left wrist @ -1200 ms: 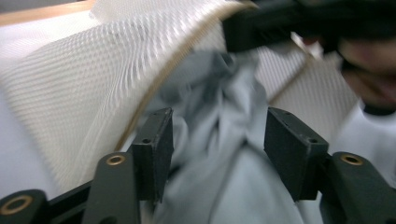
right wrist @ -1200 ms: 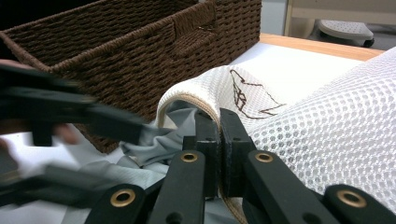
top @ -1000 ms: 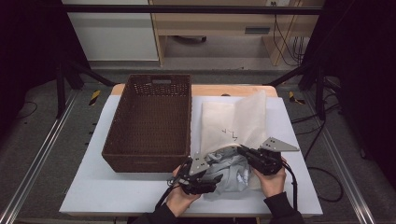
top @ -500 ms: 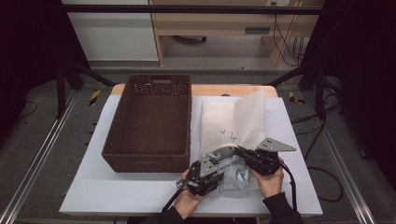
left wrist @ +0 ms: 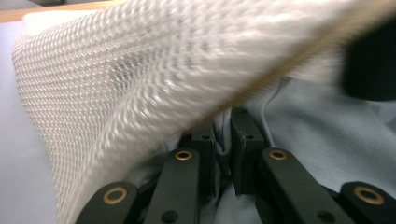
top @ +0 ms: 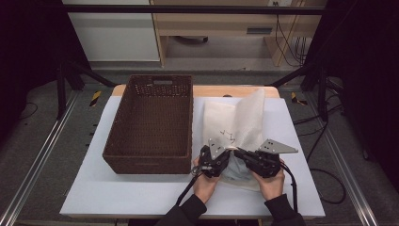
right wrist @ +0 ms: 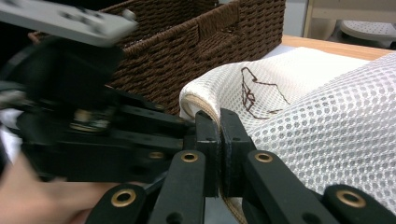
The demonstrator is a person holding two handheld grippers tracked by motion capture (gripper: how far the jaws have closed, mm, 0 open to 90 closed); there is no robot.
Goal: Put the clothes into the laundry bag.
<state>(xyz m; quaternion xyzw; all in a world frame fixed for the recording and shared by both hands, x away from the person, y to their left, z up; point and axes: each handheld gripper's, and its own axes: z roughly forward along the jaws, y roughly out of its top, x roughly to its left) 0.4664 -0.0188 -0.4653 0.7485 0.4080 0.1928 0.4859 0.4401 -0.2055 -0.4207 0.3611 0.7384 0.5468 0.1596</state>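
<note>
Work in hand: pushing a pale blue garment point(left wrist: 322, 140) into a white mesh bag point(top: 235, 125) at the near right of the worktop point(top: 141, 197).
Right gripper point(right wrist: 219, 135): jaws together, clamped on the tan-trimmed rim of the bag's mouth, holding it lifted.
Left gripper point(left wrist: 223, 140): jaws have just been closing and now pinch a fold of the blue cloth, under the raised mesh flap (view is blurred, but fabric sits between the pads).
Garment location: at the bag's mouth, between the two grippers, part under the mesh and part bunched on the worktop just in front of the hands.
Mesh bag contents: far end lies flat and looks unfilled; how much cloth is already inside I cannot tell.
Basket point(top: 150, 125): brown wicker, just left of the bag, nothing visible in it.
Risk, rim slip: the right gripper has only a thin edge of trim; a hard push from the left could drag it free and the mouth would collapse.
Risk, snag: the left jaws work close under the mesh and could catch the netting with the cloth.
Risk, bunching: cloth may wad at the opening rather than slide in.
</note>
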